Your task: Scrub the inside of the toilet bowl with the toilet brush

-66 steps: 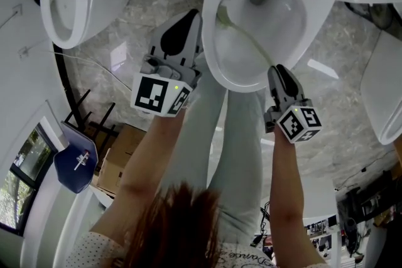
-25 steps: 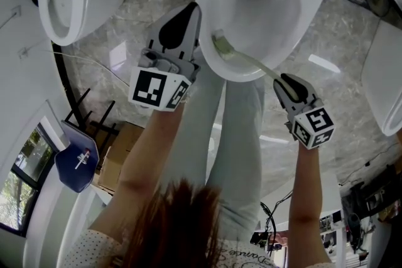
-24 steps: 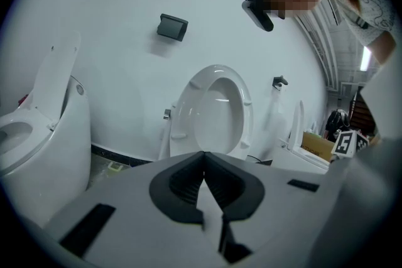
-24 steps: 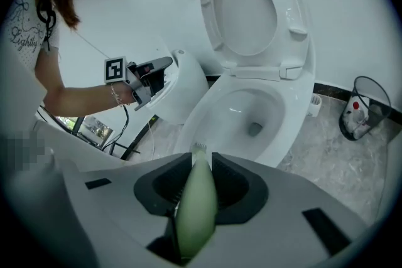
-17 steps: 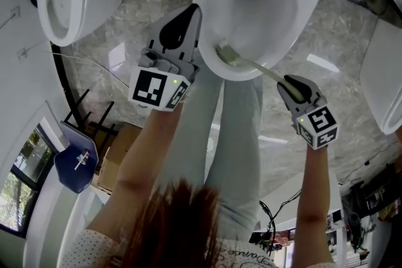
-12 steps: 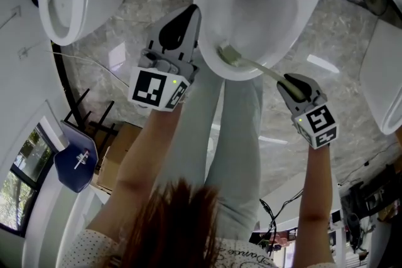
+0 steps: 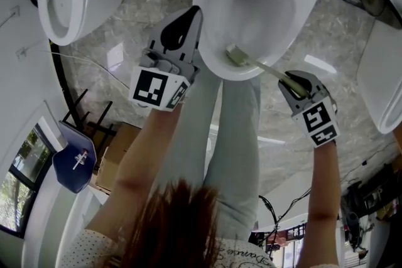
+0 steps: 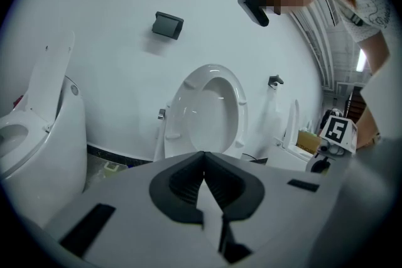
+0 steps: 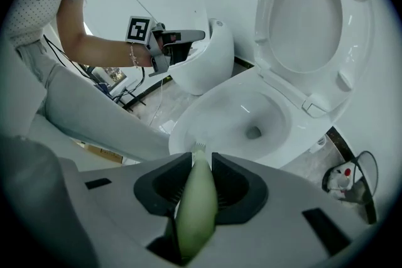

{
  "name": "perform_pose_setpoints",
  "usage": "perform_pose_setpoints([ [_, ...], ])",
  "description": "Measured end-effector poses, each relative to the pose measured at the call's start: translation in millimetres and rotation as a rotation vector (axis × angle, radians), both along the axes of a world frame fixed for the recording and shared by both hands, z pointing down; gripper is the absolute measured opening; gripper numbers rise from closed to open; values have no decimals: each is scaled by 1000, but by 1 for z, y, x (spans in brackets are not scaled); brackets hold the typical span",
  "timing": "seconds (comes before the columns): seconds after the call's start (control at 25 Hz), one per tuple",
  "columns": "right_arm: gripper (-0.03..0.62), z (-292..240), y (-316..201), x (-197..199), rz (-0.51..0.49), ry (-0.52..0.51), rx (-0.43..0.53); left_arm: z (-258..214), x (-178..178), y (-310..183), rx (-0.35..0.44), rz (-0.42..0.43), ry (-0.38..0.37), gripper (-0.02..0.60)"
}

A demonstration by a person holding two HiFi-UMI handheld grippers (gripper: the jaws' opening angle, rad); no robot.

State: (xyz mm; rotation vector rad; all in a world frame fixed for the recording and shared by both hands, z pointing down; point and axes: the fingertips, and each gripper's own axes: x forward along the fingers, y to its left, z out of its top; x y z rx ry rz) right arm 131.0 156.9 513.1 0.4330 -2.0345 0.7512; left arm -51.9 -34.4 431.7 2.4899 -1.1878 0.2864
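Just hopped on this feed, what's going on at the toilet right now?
A person is working the toilet with a handheld gripper in each hand. The right claw is shut on the handle of the green toilet brush. The brush head sits inside the toilet bowl, against the near inner wall and well short of the drain. The left claw is shut on nothing and hovers beside the bowl's outer left edge.
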Motion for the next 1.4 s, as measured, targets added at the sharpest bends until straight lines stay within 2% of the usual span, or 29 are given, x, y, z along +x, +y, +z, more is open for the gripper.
perform_pose_setpoints([
  [0.44, 109, 0, -21, 12, -92, 104, 12, -5, 0, -5, -4, 8, 11, 2],
  [0.92, 109, 2, -31, 13, -162, 155, 7, -11, -11, -17, -8, 5, 8, 2],
  [1.4, 109, 0, -66, 31, -239, 265, 69, -15, -13, -25, -14, 5, 9, 2],
])
